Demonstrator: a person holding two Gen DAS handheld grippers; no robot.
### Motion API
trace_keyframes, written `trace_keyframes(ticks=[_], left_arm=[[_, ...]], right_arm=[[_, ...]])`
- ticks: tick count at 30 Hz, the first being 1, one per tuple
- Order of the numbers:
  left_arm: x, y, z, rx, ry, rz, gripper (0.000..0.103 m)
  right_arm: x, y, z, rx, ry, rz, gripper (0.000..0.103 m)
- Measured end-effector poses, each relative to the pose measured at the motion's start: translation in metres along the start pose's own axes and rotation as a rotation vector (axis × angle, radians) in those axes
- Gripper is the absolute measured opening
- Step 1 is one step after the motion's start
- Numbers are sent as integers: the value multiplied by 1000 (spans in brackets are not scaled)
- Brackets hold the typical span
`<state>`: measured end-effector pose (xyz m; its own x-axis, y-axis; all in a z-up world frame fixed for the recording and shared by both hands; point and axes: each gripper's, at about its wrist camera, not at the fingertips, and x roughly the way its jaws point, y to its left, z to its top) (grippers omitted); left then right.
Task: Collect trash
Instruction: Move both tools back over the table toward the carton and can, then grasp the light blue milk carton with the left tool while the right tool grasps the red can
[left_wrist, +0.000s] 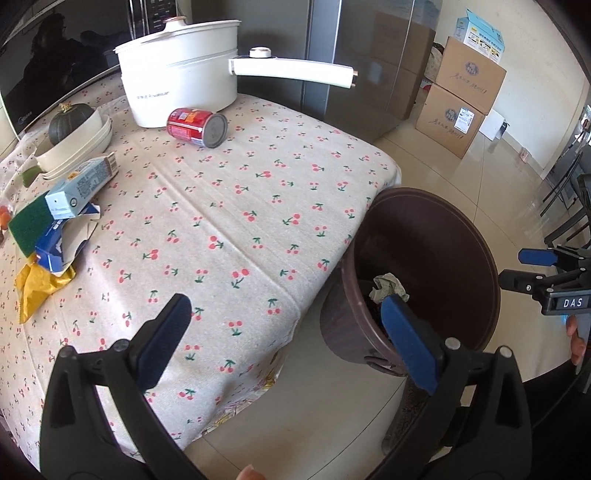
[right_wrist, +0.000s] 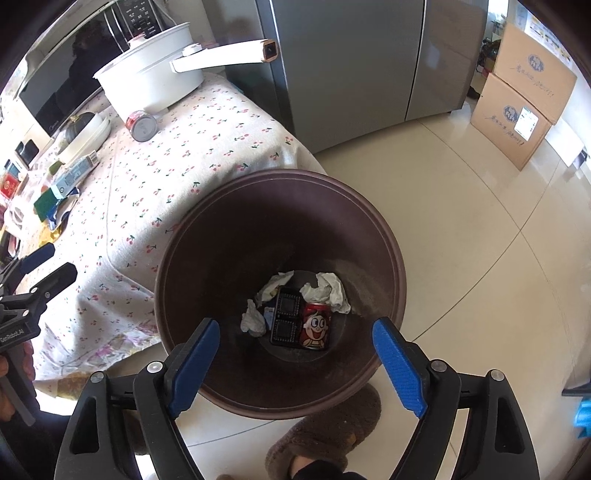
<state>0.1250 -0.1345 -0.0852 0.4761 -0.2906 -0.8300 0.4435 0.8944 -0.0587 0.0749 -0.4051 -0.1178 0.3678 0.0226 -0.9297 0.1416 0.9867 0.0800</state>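
Note:
A brown waste bin (right_wrist: 388, 258) stands on the floor beside the cherry-print table (left_wrist: 258, 206). Inside lie a red cartoon can (right_wrist: 316, 326), a black plastic tray (right_wrist: 286, 317) and crumpled tissues (right_wrist: 327, 290). My right gripper (right_wrist: 295, 356) hangs open above the bin's near rim, nothing between its fingers. My left gripper (left_wrist: 291, 328) is open and empty over the table's corner, its right finger in front of the bin (left_wrist: 469, 258). On the table lie a red tin can (left_wrist: 195, 127) on its side, a light blue carton (left_wrist: 79, 186), torn blue packaging (left_wrist: 59, 247) and a yellow wrapper (left_wrist: 38, 288).
A white pot (left_wrist: 181, 70) with a long handle stands at the table's far side, with stacked white dishes (left_wrist: 83, 146) holding a dark squash and a green sponge (left_wrist: 27, 223). A grey fridge (right_wrist: 351, 66), cardboard boxes (left_wrist: 461, 96) and a furry slipper (right_wrist: 332, 428) surround the bin.

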Motion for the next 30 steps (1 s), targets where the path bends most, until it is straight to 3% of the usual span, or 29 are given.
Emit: trace_keyframes(ticks=[10, 15, 21, 25, 30], left_arm=[[-29, 73, -15, -133, -1, 69, 102], [-38, 116, -14, -189, 42, 93, 102], [-34, 170, 15, -199, 74, 107, 102], [-20, 200, 45, -189, 73, 141, 102], [7, 225, 81, -173, 53, 133, 100]], right_arm=[[6, 64, 23, -110, 6, 20, 90], [11, 97, 43, -170, 37, 48, 90], [20, 139, 91, -241, 44, 75, 90], [37, 166, 132, -296, 3, 66, 90], [71, 194, 178, -318, -37, 125, 90]])
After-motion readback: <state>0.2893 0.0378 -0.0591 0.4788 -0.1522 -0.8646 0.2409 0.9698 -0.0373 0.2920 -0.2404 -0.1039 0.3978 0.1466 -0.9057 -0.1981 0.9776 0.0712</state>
